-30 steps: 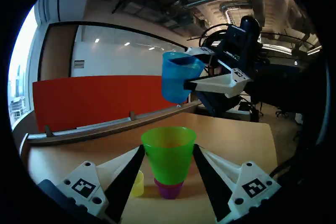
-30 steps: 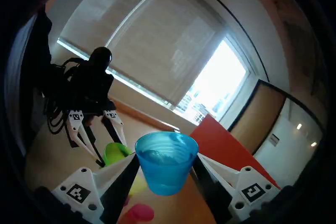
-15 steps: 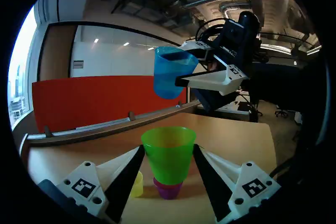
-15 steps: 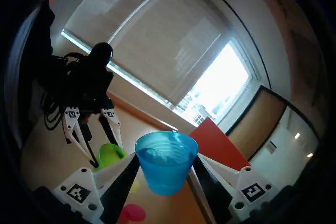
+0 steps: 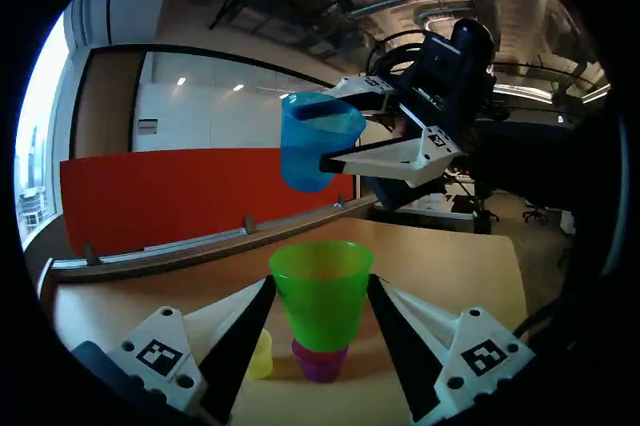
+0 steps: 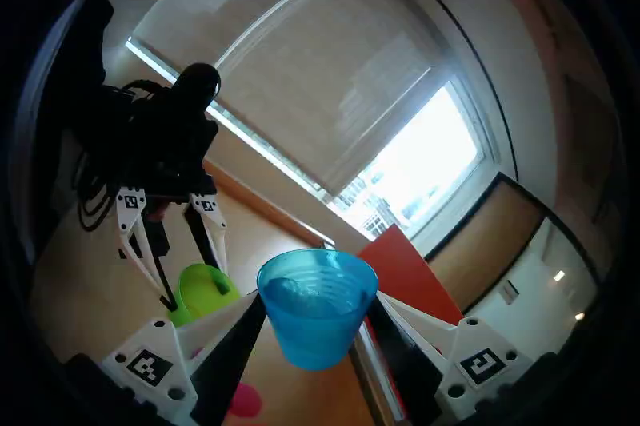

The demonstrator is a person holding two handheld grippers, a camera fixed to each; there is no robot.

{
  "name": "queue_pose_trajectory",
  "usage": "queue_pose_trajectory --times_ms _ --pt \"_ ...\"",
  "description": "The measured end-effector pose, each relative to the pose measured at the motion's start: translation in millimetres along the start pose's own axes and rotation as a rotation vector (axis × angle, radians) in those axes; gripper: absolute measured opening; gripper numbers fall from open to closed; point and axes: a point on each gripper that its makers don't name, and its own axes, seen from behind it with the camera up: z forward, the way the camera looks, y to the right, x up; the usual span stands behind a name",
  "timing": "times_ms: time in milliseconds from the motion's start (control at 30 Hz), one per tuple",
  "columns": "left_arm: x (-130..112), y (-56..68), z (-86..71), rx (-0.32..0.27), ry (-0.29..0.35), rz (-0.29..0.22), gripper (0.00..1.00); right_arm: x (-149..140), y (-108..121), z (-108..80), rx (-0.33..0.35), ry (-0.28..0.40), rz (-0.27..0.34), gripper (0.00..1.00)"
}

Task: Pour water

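In the left gripper view my left gripper [image 5: 322,298] is shut on a green cup [image 5: 321,292] held upright above the wooden table [image 5: 448,258]. Higher up and farther off, my right gripper [image 5: 332,134] is shut on a blue cup [image 5: 310,141], tilted a little with its rim toward the left. In the right gripper view the blue cup [image 6: 317,316] sits between my right gripper's [image 6: 317,310] fingers with water inside. Beyond it, lower left, my left gripper [image 6: 192,266] grips the green cup [image 6: 201,292].
A small purple cup [image 5: 320,360] and a yellow cup [image 5: 261,354] stand on the table under the green one. A pink cup [image 6: 242,400] shows low in the right gripper view. A red panel [image 5: 176,190] and a rail border the table's far edge.
The right gripper has carried the blue cup leftward and slightly up, toward a spot over the green cup. The green cup and left gripper have stayed put.
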Motion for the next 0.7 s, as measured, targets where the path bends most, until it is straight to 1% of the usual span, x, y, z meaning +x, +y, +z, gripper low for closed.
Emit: queue_pose_trajectory --times_ms 700 --pt "2.1 3.0 3.2 -0.014 0.002 0.007 0.84 0.8 7.8 7.2 -0.007 -0.032 -0.127 0.89"
